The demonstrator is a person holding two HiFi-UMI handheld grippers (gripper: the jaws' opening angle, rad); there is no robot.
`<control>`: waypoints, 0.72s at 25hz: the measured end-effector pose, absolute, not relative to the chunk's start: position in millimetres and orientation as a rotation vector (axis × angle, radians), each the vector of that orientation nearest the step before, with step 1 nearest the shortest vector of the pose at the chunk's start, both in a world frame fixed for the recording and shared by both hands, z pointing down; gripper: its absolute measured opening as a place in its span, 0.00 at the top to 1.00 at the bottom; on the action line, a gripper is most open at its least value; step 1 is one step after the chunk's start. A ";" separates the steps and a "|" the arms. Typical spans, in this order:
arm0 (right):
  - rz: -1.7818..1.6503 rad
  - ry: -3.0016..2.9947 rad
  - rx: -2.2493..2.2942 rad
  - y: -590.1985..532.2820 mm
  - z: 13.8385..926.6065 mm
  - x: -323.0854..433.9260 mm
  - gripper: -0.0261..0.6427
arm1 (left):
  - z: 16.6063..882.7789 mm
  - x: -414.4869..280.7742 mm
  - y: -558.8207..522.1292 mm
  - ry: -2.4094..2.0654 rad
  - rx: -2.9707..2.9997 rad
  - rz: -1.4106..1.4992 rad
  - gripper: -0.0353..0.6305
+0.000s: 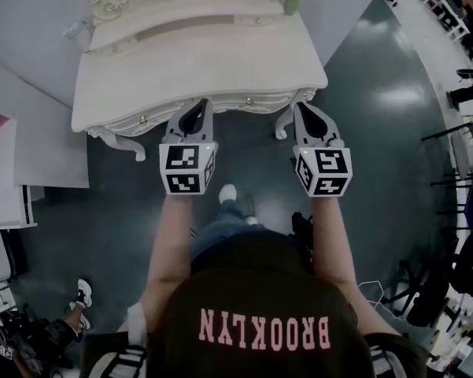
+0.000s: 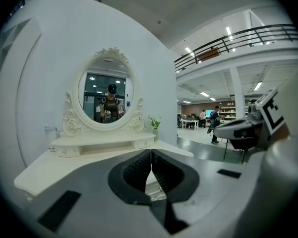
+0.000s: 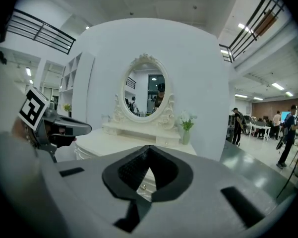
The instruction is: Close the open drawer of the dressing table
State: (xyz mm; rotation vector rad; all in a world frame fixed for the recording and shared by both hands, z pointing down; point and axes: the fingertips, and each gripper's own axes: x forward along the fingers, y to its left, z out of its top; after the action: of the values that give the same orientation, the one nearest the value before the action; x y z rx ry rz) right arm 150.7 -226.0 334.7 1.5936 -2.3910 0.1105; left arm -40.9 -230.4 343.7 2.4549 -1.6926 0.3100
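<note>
**A:** What does the head view give you?

**B:** The cream dressing table (image 1: 197, 61) from above, against the white wall. Both tools are held in front of its scalloped edge. The left gripper (image 1: 195, 103) is near the middle of the front and the right gripper (image 1: 301, 105) is by the right corner leg (image 1: 283, 123). Neither touches the wood. The drawer front (image 1: 236, 105) lies in line with the apron, and no drawer juts out.

**A:** And the jaws?

**B:** The gripper views show them best. In the left gripper view the two dark pads meet along a thin line with nothing between them. In the right gripper view they are pressed together the same way, also empty.

**A:** Is there anything the gripper views show that the overhead one doesn't?

**B:** The oval mirror (image 2: 108, 95) in its carved frame, with the person reflected in it. From above only its lower rim shows. The low shelf (image 2: 104, 144) under it has tiny drawers at its ends. Below the right tool's shut tips a small round knob (image 3: 142, 187) on the table's front shows through the gap.

**A:** And the vase?

**B:** The vase (image 3: 187, 128) of pale flowers stands at the table's back right corner, clearest in the right gripper view.
</note>
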 end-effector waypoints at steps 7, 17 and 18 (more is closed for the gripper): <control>-0.025 -2.424 1.687 -222.8 287.1 159.2 0.97 | 310.4 -35.8 -234.6 -1.715 2.513 0.256 0.94; -0.112 -2.434 1.744 -226.3 243.1 168.4 0.97 | 268.9 -26.2 -244.9 -1.730 2.590 0.207 0.94; -0.124 -2.432 1.752 -226.8 238.3 169.2 0.97 | 265.7 -25.7 -245.7 -1.729 2.598 0.202 0.94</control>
State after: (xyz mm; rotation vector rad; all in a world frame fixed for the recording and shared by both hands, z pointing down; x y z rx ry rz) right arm 169.2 -226.8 238.3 1.7515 -2.4319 -0.1241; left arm -25.7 -245.7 265.7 2.5976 -1.7291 0.2017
